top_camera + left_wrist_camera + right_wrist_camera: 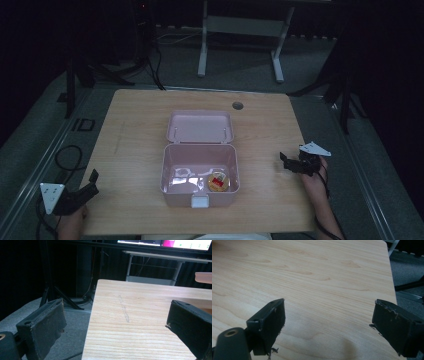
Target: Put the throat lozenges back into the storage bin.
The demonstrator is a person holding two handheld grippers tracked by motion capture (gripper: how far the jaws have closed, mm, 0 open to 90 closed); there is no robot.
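A pink plastic box (199,170) stands at the middle of the wooden table (135,145), its lid (200,126) swung open toward the far side. Inside it, at the front right, lies a small round item with a red and yellow label (218,182). My left gripper (93,181) hovers at the table's front left corner, open and holding nothing. My right gripper (285,161) sits near the right edge, also open and holding nothing. In the left gripper view the wide-apart jaws frame the table's left edge (91,320). Bare wood (324,290) lies between the jaws in the right gripper view.
A white latch (201,201) sticks out of the box's front wall. A round cable hole (237,105) sits near the table's far edge. A white desk frame (240,30) stands on the floor beyond. A black cable (67,157) lies on the floor at the left.
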